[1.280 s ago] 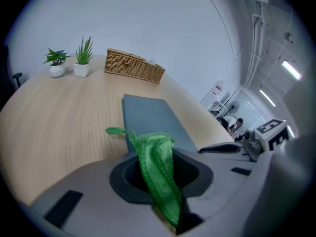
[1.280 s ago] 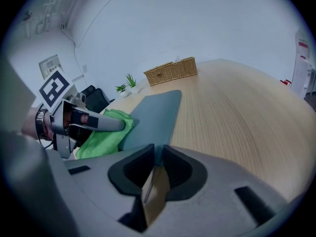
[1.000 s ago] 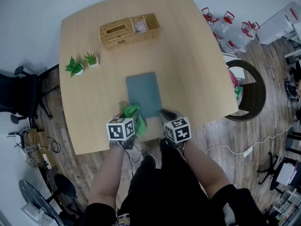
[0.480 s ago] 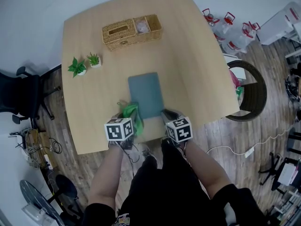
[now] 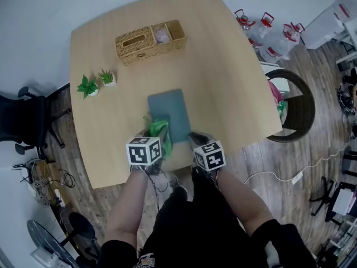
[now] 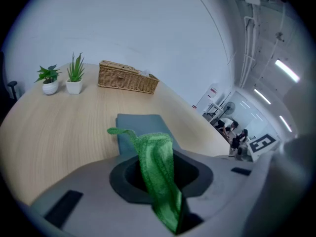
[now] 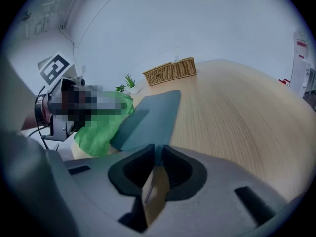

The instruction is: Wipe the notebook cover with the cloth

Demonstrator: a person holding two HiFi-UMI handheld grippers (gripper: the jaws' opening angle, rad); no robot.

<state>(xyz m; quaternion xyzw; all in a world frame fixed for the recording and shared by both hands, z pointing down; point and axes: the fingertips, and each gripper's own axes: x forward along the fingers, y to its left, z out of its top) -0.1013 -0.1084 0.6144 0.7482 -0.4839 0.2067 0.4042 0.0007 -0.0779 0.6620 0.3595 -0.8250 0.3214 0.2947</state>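
A grey-blue notebook (image 5: 169, 113) lies on the wooden table (image 5: 223, 82), just in front of both grippers. My left gripper (image 5: 154, 138) is shut on a green cloth (image 5: 158, 130), which hangs bunched at the notebook's near left corner. In the left gripper view the cloth (image 6: 159, 164) runs up out of the jaws, with the notebook (image 6: 140, 124) beyond it. My right gripper (image 5: 193, 138) is shut on the notebook's near right corner. In the right gripper view the notebook (image 7: 150, 115) rises tilted from the jaws, its brown underside showing, with the cloth (image 7: 98, 131) to the left.
A wicker basket (image 5: 149, 39) stands at the table's far side, with two small potted plants (image 5: 88, 86) on the left. The near table edge runs just under the grippers. On the floor to the right are a dark round chair (image 5: 298, 108) and water jugs (image 5: 268, 29).
The head view has shifted a little. My left gripper has edged the cloth slightly forward against the notebook's near left corner. The right gripper keeps its hold.
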